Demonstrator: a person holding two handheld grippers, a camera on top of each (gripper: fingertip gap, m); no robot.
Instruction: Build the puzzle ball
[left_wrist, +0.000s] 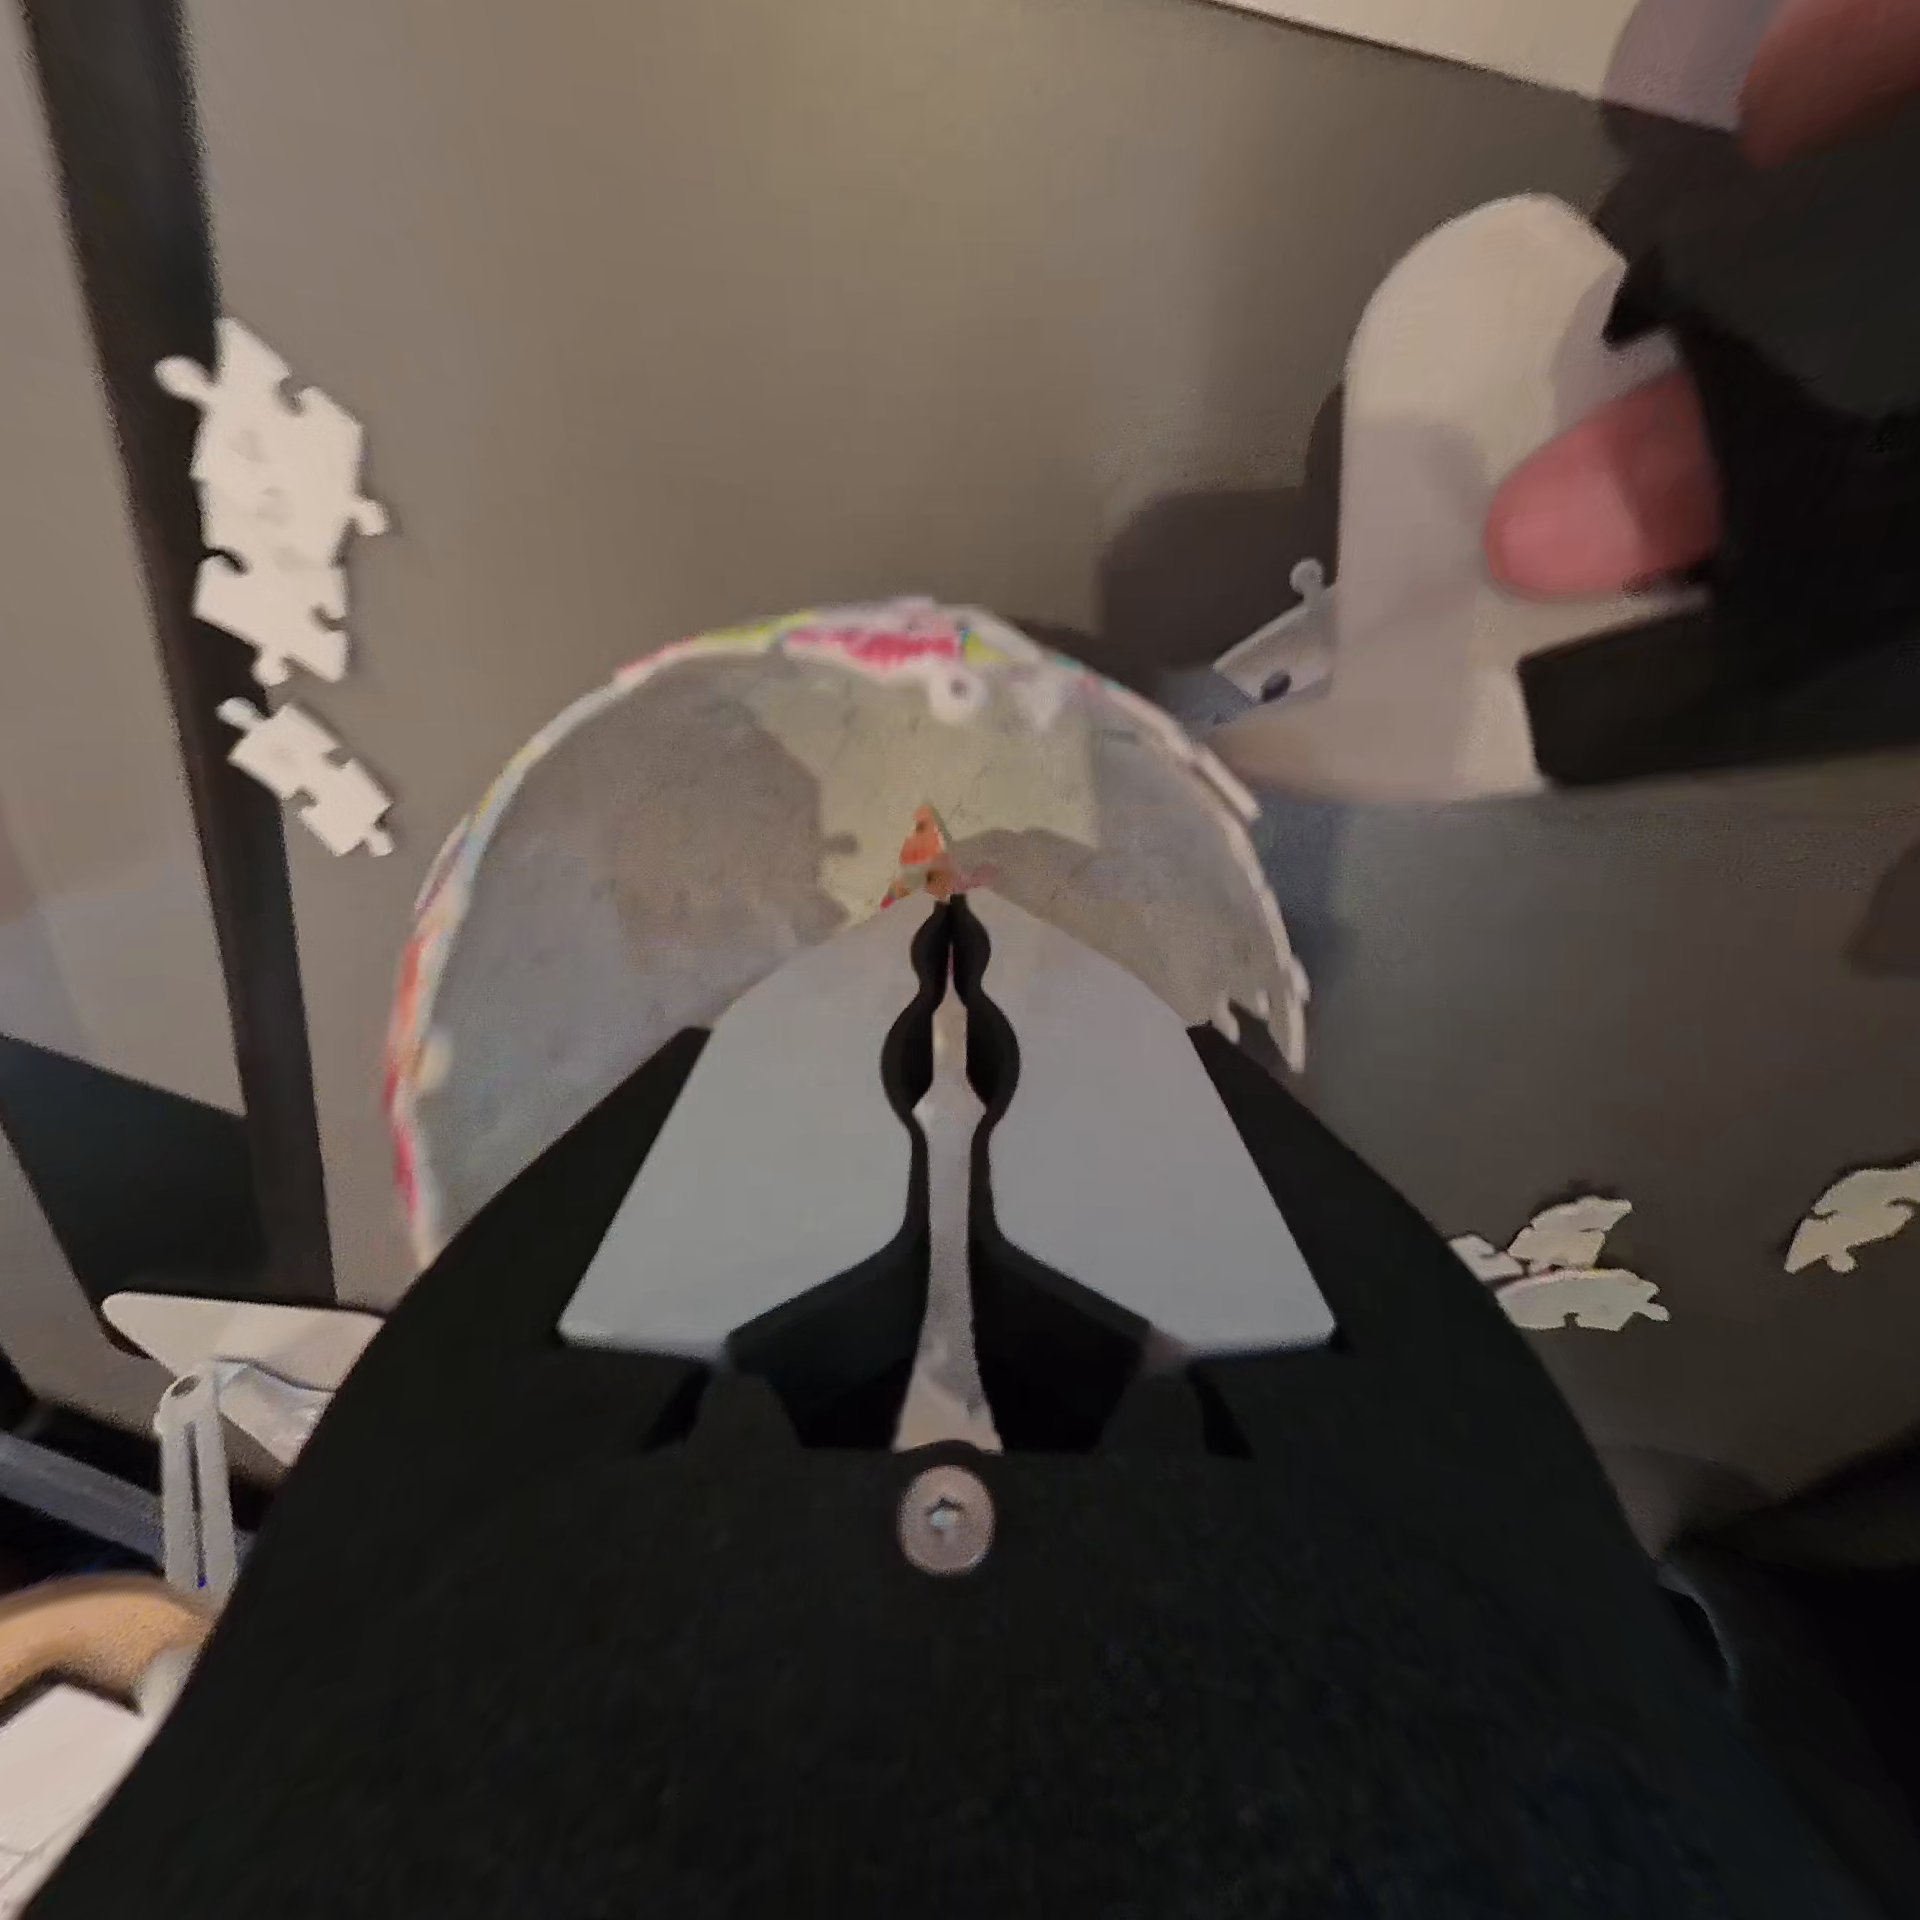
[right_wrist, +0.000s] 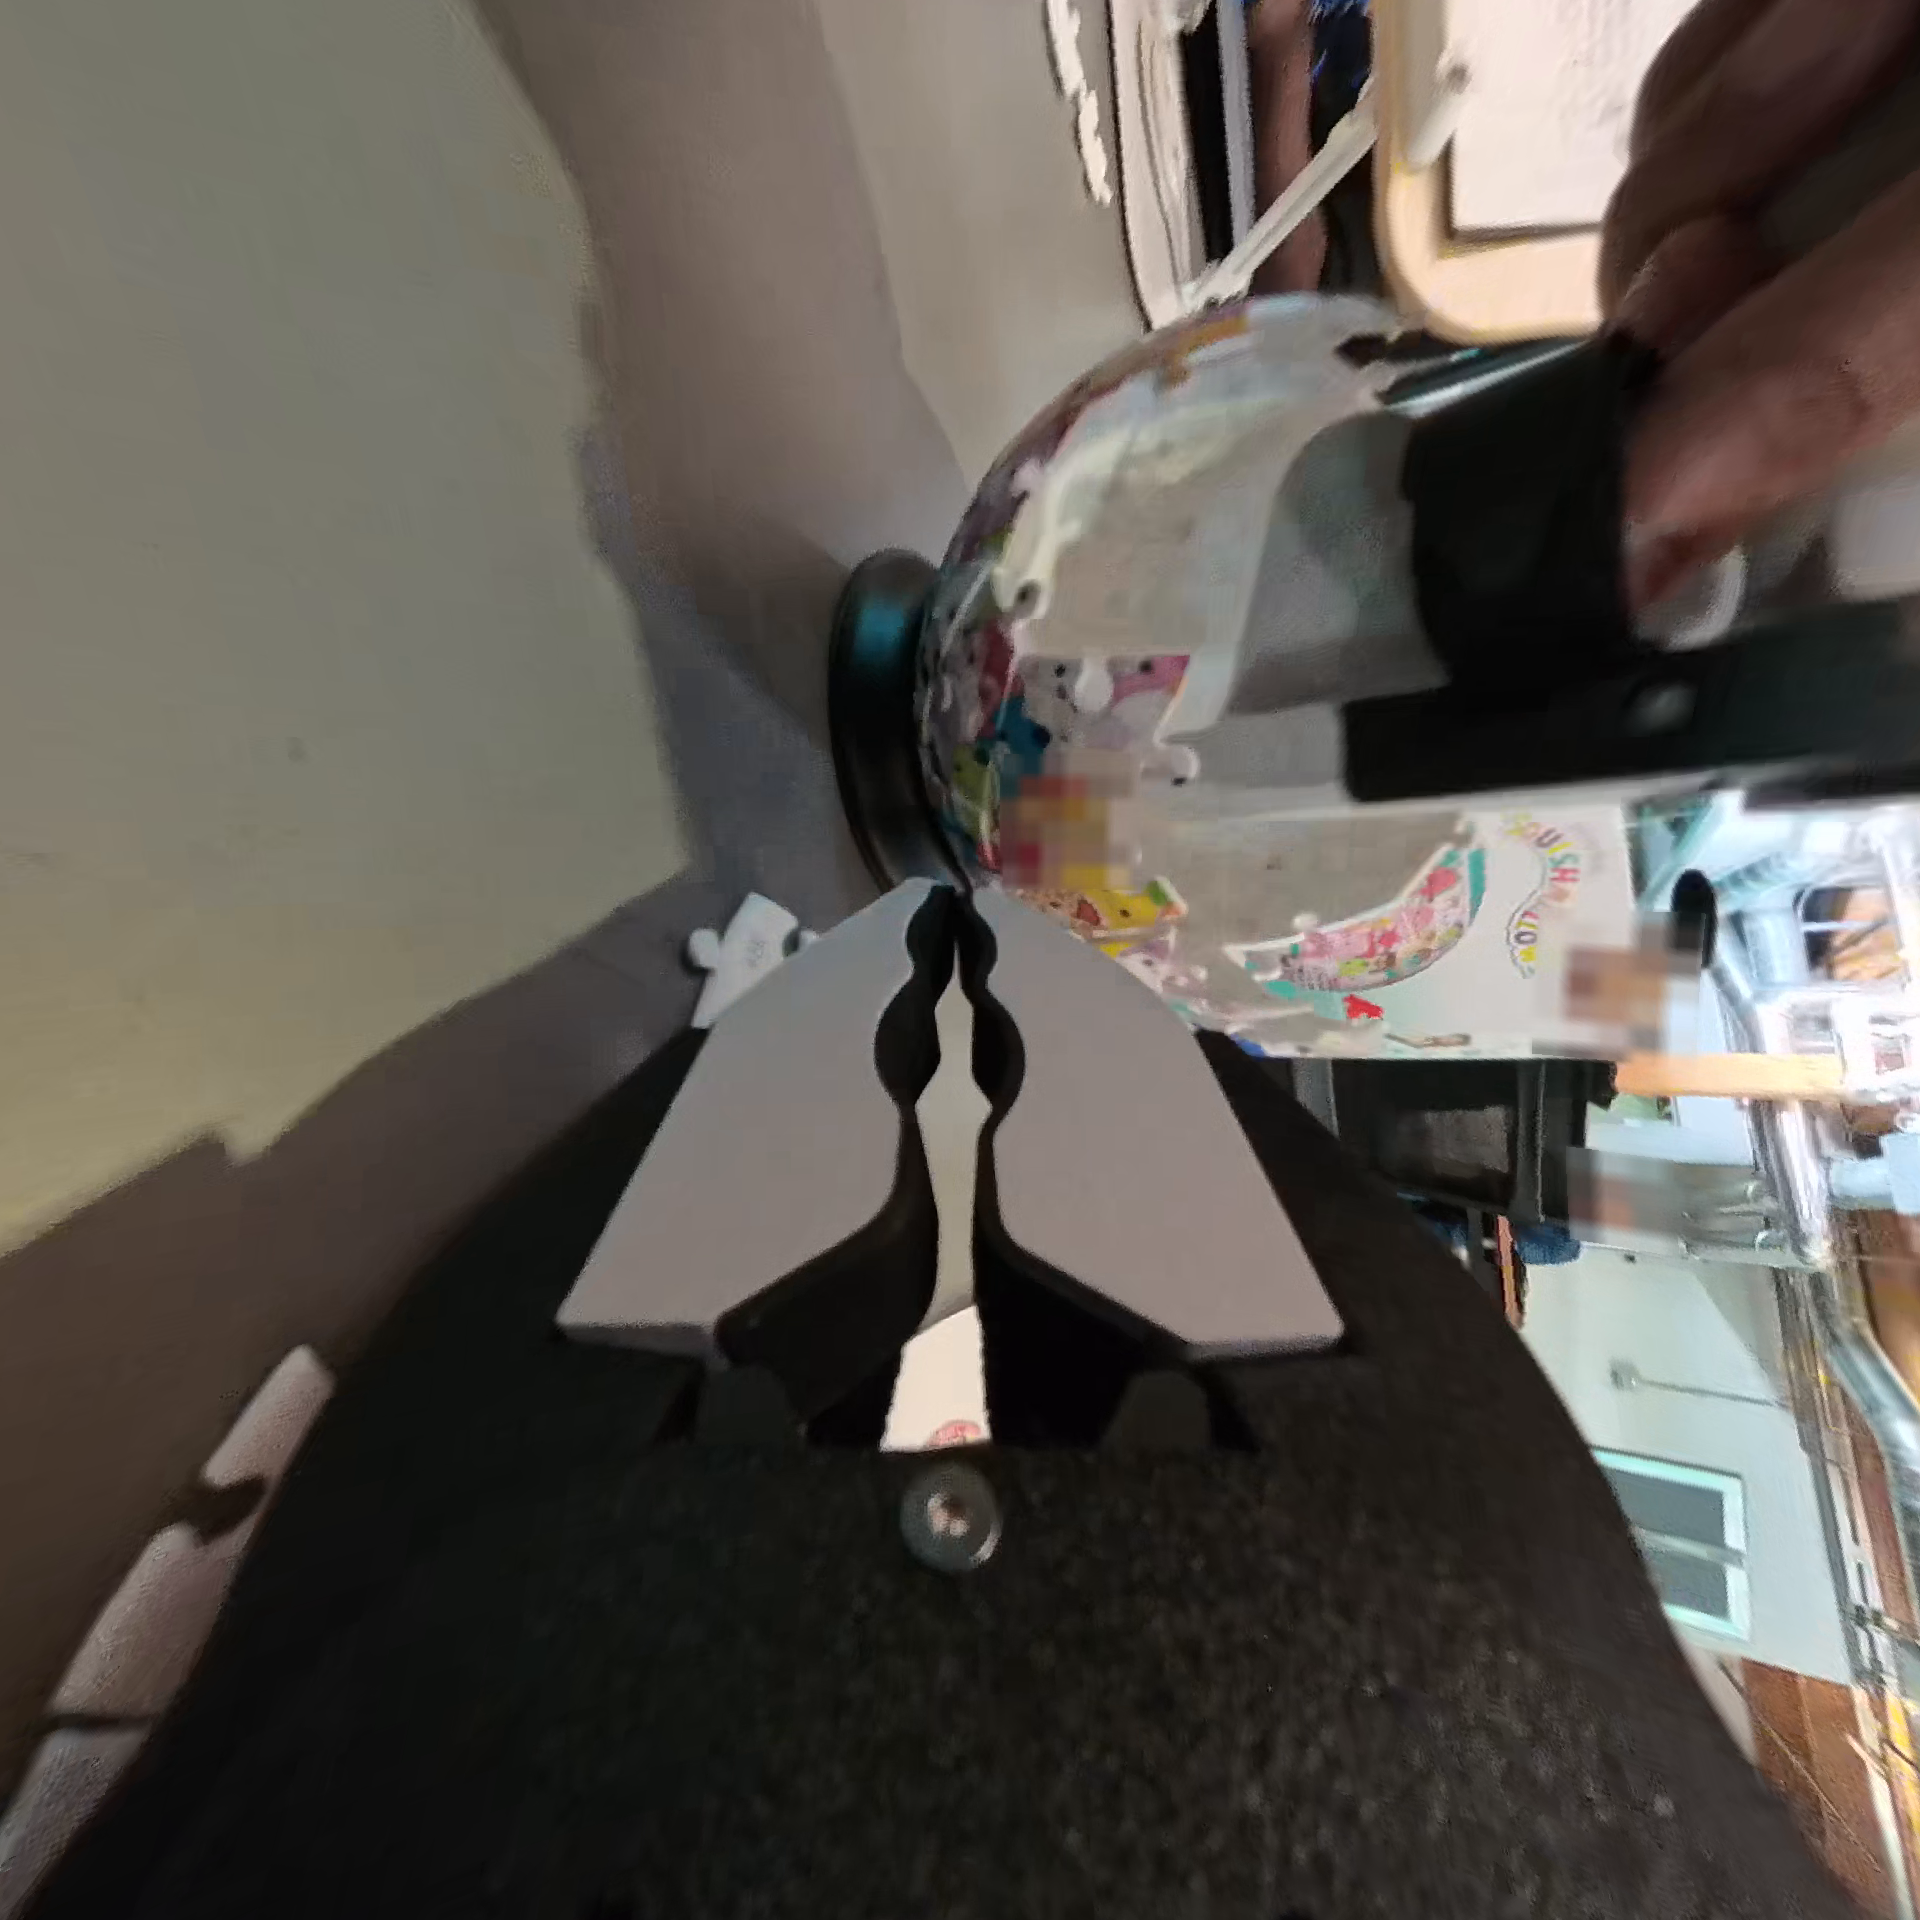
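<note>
On the grey tabletop (left_wrist: 727, 312) the half-built puzzle ball (left_wrist: 831, 831) sits on a dark round stand (right_wrist: 878, 717), its hollow grey inside facing the left wrist view. The left gripper (left_wrist: 948, 912) is clamped on the shell's edge. The right gripper (right_wrist: 954, 902) has its jaws pressed together just beside the ball's printed outside; it seems to hold nothing, though blur obscures the tips. Loose white pieces (left_wrist: 275, 499) lie well apart.
</note>
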